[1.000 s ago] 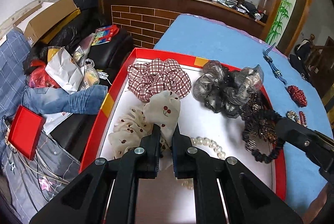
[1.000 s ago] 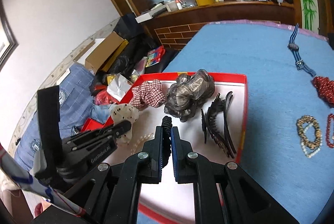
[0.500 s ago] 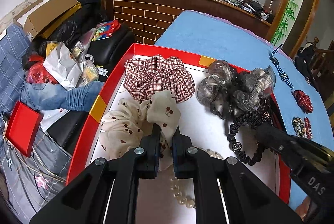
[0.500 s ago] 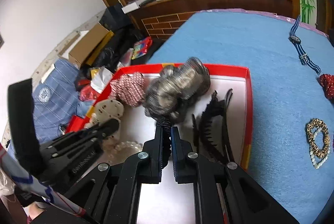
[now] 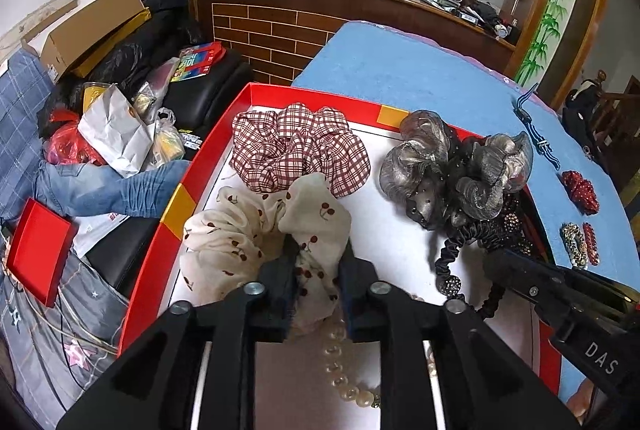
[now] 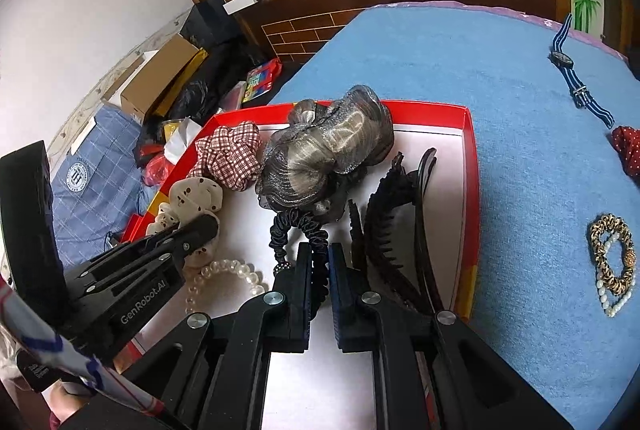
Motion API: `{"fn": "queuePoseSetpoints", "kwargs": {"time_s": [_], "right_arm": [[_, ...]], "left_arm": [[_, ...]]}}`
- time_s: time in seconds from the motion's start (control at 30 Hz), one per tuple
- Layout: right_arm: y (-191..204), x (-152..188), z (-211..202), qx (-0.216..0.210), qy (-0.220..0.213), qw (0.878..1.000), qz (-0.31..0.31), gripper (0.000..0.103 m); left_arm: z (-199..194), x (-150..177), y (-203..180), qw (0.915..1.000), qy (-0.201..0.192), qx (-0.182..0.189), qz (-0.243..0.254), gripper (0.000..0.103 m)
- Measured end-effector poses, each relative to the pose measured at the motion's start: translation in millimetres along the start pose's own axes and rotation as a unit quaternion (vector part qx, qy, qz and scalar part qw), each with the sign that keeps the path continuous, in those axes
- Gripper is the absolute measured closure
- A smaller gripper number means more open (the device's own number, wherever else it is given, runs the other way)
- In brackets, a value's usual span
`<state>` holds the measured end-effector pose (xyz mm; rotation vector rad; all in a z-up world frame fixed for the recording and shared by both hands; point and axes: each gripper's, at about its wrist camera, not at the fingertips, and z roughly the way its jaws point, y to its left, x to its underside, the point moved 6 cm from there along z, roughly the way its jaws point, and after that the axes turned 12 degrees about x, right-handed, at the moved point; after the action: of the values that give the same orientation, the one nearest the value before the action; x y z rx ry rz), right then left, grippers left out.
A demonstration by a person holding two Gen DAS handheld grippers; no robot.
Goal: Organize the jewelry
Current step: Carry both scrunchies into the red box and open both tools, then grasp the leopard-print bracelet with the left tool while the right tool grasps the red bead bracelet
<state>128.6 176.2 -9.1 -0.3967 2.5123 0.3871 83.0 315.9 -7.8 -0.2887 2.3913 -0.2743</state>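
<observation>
A red-rimmed tray (image 5: 172, 205) with a white floor lies on the blue table. My left gripper (image 5: 318, 254) has its jaws parted around a fold of the cream cherry-print scrunchie (image 5: 240, 230), which rests on the tray; the grip looks slack. My right gripper (image 6: 319, 254) is shut on a black beaded hair tie (image 6: 298, 226) that lies on the tray floor. A red plaid scrunchie (image 5: 296, 145), a grey organza scrunchie (image 5: 448, 165) and a pearl bracelet (image 6: 224, 270) also lie in the tray. Black hair claws (image 6: 396, 213) sit at the tray's right.
On the blue table (image 6: 520, 77) right of the tray lie a leopard and pearl bracelet (image 6: 612, 262), a red dotted scrunchie (image 6: 628, 149) and a striped watch (image 6: 568, 69). Left of the table are a cluttered black sofa (image 5: 200, 85) and boxes.
My left jaws have parted from shut on the cherry scrunchie, which now lies lower on the tray. My right gripper has lowered the black hair tie onto the tray floor.
</observation>
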Motion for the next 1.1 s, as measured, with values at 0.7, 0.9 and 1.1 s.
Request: {"fn": "queuePoseSetpoints", "kwargs": {"time_s": [0.7,0.9,1.1], "right_arm": [[-23.8,-2.5,-50.4,-0.022,-0.039,0.998,0.042,0.079],[-44.5,0.1,-68.2,-0.023,-0.052,0.996,0.062,0.079],[-71.9,7.0,-81.0,-0.019,-0.055,0.994,0.089,0.079]], "left_arm": [[-22.1,-5.1,-5.1,0.9985,-0.053,0.004,0.010,0.058],[-29.6,-7.9,-9.1,0.9971,-0.074,0.002,0.017,0.053],[-37.1,-11.3,-11.6,0.9961,-0.088,0.004,0.011,0.052]]}}
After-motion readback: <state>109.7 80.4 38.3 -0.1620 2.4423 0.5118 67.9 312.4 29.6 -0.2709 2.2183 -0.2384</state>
